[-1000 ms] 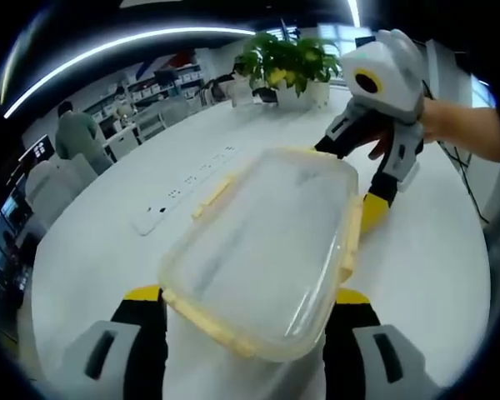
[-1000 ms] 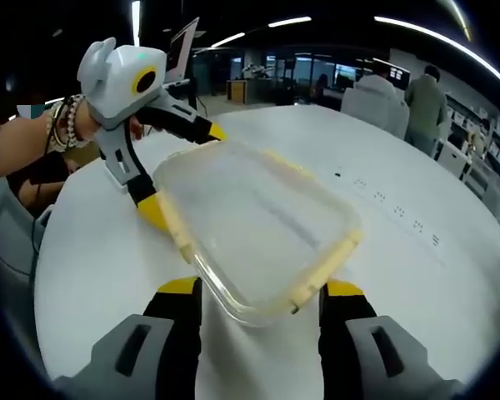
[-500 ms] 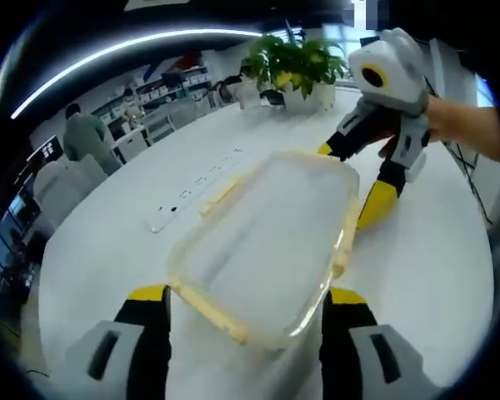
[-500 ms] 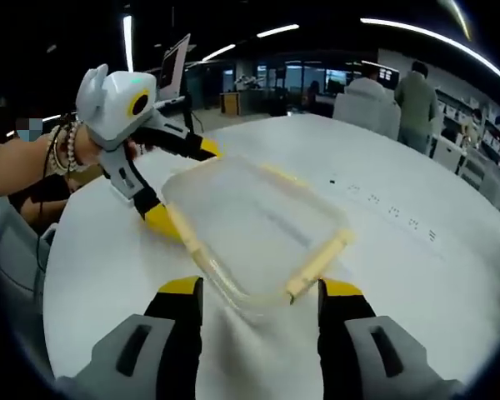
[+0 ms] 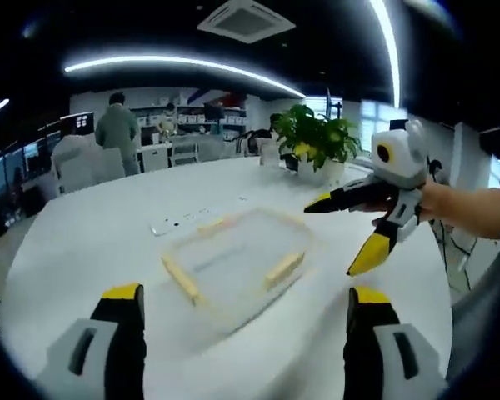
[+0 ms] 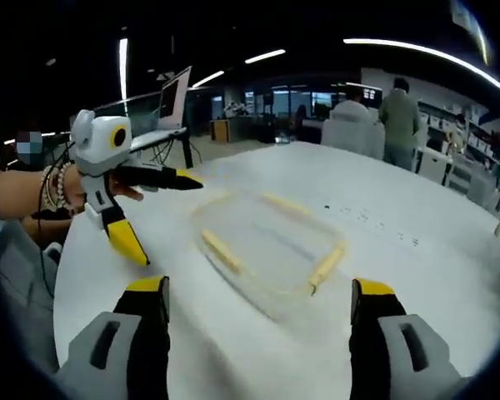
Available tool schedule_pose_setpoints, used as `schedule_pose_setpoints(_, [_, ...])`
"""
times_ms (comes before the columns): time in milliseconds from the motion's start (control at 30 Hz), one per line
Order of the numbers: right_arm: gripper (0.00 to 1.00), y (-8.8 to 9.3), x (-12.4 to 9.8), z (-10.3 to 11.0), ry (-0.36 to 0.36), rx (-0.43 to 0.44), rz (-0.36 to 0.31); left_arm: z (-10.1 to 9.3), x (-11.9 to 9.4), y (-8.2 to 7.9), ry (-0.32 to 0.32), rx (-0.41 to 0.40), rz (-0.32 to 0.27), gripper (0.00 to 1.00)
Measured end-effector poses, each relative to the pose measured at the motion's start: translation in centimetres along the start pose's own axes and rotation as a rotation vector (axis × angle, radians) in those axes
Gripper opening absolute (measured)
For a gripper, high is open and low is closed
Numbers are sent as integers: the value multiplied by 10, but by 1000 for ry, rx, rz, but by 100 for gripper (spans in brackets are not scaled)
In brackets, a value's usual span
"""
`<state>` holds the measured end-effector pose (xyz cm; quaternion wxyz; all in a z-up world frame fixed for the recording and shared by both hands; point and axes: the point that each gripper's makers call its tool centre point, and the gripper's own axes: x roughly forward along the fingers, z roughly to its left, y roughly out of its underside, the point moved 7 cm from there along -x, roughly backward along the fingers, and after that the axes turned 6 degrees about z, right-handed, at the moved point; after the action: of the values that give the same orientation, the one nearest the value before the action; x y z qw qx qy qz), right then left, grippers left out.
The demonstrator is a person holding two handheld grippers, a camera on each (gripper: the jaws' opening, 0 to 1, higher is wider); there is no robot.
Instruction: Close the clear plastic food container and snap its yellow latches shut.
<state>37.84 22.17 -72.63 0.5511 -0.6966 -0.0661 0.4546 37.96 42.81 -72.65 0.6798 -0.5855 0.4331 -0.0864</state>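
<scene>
1. The clear food container (image 5: 233, 265) lies flat on the white surface (image 5: 83, 242), between and ahead of our two grippers, with its lid on.
2. Its yellow latches (image 5: 285, 268) appear to lie down against the rim on all visible sides; in the right gripper view they (image 6: 222, 252) look flat too, so we judge the closing and snapping done or very nearly so, though we cannot confirm each one clicked.
3. Our left gripper (image 5: 240, 307) is spread wide and holds nothing, well back from the container.
4. Our right gripper (image 6: 258, 300) is likewise released and empty; in the left gripper view it (image 5: 342, 237) hangs off the container's side, clear of it.
5. What may remain is only a check of each latch.
</scene>
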Motion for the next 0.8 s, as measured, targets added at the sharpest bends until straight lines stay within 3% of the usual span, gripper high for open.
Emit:
schedule_pose_setpoints(333, [96, -2, -36, 24, 35, 13, -31, -15, -42, -6, -20, -22, -64, 99])
schedule_pose_setpoints(433, [96, -1, -48, 31, 44, 28, -40, -18, -58, -2, -14, -31, -65, 99])
schedule_pose_setpoints(533, [98, -2, -64, 41, 61, 42, -92, -21, -80, 1, -26, -59, -94, 99])
schedule_pose_setpoints(667, [99, 2, -84, 56, 76, 45, -104, -28, -110, 6, -34, -76, -134, 99])
schedule_pose_setpoints(800, [99, 13, -101, 67, 89, 85, -123, -34, -132, 19, -31, -52, -107, 99])
